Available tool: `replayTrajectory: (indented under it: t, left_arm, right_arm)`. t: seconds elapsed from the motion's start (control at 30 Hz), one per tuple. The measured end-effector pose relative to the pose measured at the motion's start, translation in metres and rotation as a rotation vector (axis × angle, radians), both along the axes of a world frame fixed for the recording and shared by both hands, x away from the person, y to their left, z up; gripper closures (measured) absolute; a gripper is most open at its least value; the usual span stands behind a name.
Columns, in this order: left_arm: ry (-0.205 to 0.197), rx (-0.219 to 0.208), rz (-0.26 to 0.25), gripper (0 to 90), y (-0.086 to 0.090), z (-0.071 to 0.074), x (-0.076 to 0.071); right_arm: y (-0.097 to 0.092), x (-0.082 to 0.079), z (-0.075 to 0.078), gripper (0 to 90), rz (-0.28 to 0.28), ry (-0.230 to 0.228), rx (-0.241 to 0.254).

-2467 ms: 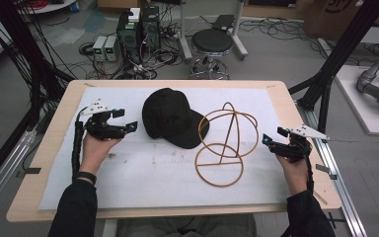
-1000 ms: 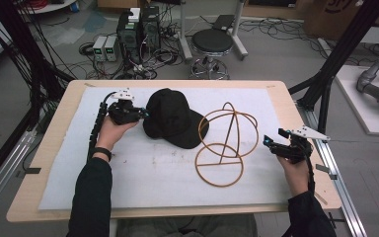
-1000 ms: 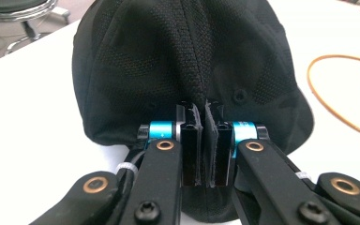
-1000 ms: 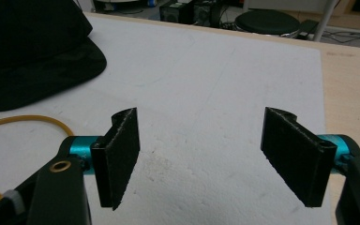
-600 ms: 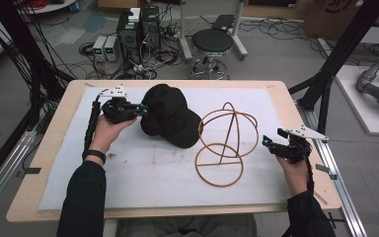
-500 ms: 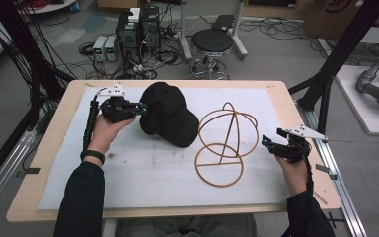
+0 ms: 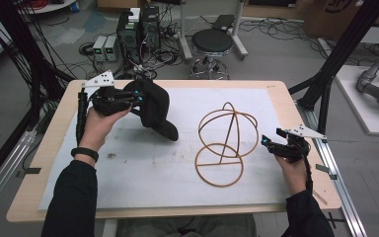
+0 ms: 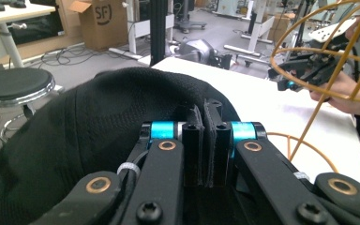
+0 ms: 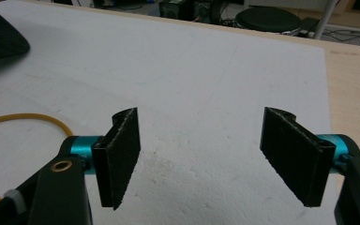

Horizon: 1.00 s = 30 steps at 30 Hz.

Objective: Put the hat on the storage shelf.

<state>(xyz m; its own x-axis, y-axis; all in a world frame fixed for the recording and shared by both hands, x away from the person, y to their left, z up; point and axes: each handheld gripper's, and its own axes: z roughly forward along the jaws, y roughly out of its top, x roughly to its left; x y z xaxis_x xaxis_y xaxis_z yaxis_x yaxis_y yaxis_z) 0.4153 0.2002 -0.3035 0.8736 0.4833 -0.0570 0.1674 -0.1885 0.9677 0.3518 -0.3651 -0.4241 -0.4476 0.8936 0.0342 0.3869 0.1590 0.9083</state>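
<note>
A black baseball cap (image 7: 156,107) is lifted and tilted at the table's far left, its brim pointing down toward the white mat. My left gripper (image 7: 139,96) is shut on the cap's back edge; in the left gripper view the two pads (image 8: 205,140) pinch black fabric (image 8: 98,122). A yellow wire stand (image 7: 225,143), a round cage over a flat ring, sits at the centre right of the mat; its cage (image 8: 326,47) also fills the upper right of the left gripper view. My right gripper (image 7: 268,143) is open just right of the stand, its pads (image 9: 119,154) wide apart over bare mat.
A white mat (image 7: 143,168) covers most of the wooden table (image 7: 44,163). Beyond the far edge are a black stool (image 7: 212,42), electronics boxes (image 7: 138,29) and cables on the floor. Black frame posts (image 7: 343,54) rise at the right.
My left gripper reached the cap's left side, shut on it and raised it, tipping it up and leftward off the mat. The right gripper and wire stand stayed still.
</note>
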Motion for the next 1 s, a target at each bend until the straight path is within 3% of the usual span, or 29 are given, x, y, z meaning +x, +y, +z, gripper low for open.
replayTrajectory:
  t: [0.27,0.33,0.37,0.4,0.43,0.53,0.6,0.7,0.87,1.0]
  left_arm:
    - [-0.029,-0.027,-0.013,87.1,-0.009,0.021,-0.003]
    - [-0.044,-0.035,-0.013,87.2,-0.018,0.034,-0.004]
    - [-0.044,-0.035,-0.013,87.2,-0.018,0.034,-0.004]
    - [-0.054,-0.036,-0.008,87.1,-0.026,0.046,-0.003]
    - [-0.054,-0.036,-0.008,87.2,-0.026,0.046,-0.003]
    - [-0.074,-0.044,0.004,87.2,-0.045,0.069,-0.001]
    - [-0.08,-0.045,0.003,87.2,-0.05,0.075,-0.001]
    - [-0.106,-0.061,-0.002,87.2,-0.073,0.096,0.001]
    - [-0.112,-0.075,-0.015,87.2,-0.096,0.11,0.004]
    - [-0.094,-0.101,-0.038,87.2,-0.12,0.118,0.01]
  right_arm:
    - [0.001,0.0,0.0,28.5,0.004,-0.002,-0.003]
    - [0.001,0.0,0.0,28.5,0.002,-0.001,-0.003]
    - [0.001,0.0,0.0,28.5,0.002,-0.001,-0.003]
    - [0.001,0.0,0.001,28.5,-0.001,0.0,0.001]
    - [0.001,0.0,0.001,28.5,-0.001,0.0,0.001]
    - [0.0,-0.002,0.002,28.5,-0.007,-0.005,0.011]
    - [0.0,-0.002,0.002,28.5,-0.003,-0.003,0.008]
    - [0.001,-0.004,0.003,28.6,-0.003,-0.007,0.012]
    - [-0.001,-0.005,0.003,28.6,-0.006,-0.012,0.015]
    - [-0.005,-0.005,0.003,28.6,-0.011,-0.012,0.014]
